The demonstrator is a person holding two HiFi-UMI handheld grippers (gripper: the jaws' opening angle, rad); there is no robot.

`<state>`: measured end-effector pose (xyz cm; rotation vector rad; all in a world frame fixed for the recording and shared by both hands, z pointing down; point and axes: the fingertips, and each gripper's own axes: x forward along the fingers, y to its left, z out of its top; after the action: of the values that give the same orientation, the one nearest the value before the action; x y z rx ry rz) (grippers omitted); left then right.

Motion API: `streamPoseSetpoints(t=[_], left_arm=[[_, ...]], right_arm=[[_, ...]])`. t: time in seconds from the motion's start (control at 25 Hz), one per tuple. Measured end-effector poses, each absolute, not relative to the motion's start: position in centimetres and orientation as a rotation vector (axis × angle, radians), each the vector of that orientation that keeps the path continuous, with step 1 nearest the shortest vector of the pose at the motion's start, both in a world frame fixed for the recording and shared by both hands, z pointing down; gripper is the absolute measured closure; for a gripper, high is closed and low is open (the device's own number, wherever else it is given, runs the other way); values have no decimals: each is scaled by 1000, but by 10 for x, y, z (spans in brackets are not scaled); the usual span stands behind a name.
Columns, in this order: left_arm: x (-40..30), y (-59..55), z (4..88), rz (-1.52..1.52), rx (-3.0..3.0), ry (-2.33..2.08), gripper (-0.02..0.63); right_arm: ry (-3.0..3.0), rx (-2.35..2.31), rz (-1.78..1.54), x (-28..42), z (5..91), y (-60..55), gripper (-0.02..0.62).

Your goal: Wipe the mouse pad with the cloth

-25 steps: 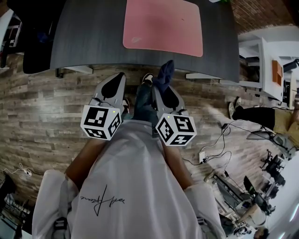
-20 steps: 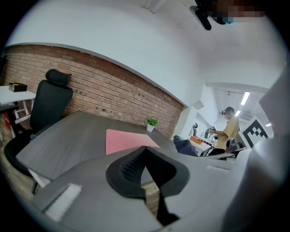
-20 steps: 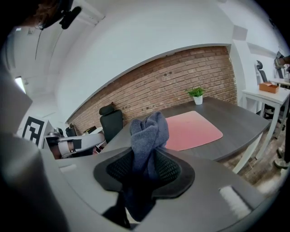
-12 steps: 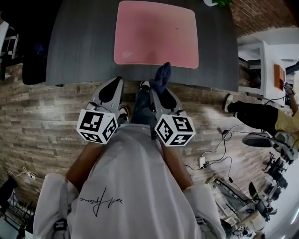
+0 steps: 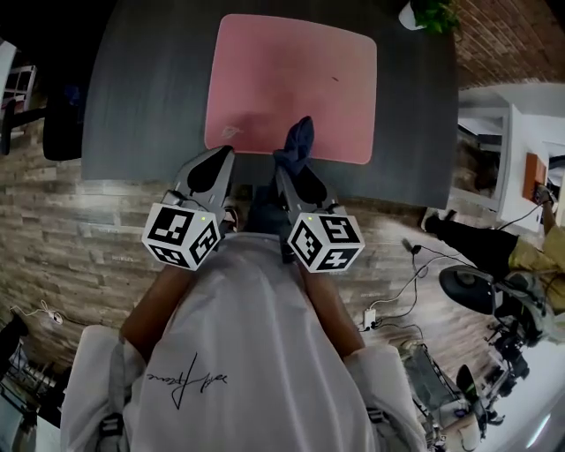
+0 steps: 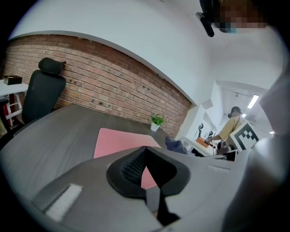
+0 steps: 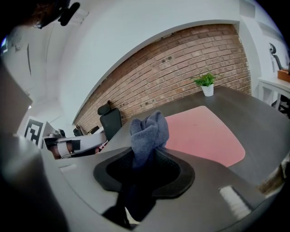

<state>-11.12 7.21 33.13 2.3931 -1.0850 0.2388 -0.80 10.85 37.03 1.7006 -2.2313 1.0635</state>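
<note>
A pink mouse pad [image 5: 291, 84] lies flat on the dark grey desk [image 5: 150, 97]; it also shows in the left gripper view as the mouse pad [image 6: 120, 140] and in the right gripper view as the mouse pad [image 7: 204, 133]. My right gripper [image 5: 287, 163] is shut on a blue cloth [image 5: 296, 141], whose bunched end sticks up over the pad's near edge. The cloth [image 7: 147, 133] fills the right gripper [image 7: 145, 156]. My left gripper [image 5: 212, 168] is shut and holds nothing, over the desk's near edge left of the pad; its jaws [image 6: 142, 152] meet at the tips.
A small potted plant [image 5: 428, 13] stands at the desk's far right corner. A black office chair [image 6: 43, 88] is at the desk's left side. A white shelf [image 5: 503, 150] and a seated person [image 5: 521, 243] are to the right. The floor is wood plank.
Both grippers have moved forward toward the desk. The cloth's end went from over the floor to over the pad's near edge. The jaws' states are the same.
</note>
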Motion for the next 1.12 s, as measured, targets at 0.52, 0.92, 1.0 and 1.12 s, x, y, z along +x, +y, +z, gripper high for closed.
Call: streamPoseSetpoints(t=[0.52, 0.92, 1.0, 1.12], left_arm=[[-47, 6, 332, 199, 2345, -1112, 597], [-1, -11, 334, 179, 2314, -1121, 597], [3, -12, 334, 191, 2324, -1132, 597], [1, -5, 341, 213, 2306, -1150, 597]], right_arm=[[-2348, 1581, 1108, 49, 372, 33, 460], [-2346, 1552, 1190, 104, 401, 8, 460], [-2337, 1554, 1205, 110, 408, 2, 460], [-2323, 1573, 1200, 118, 412, -1, 460]])
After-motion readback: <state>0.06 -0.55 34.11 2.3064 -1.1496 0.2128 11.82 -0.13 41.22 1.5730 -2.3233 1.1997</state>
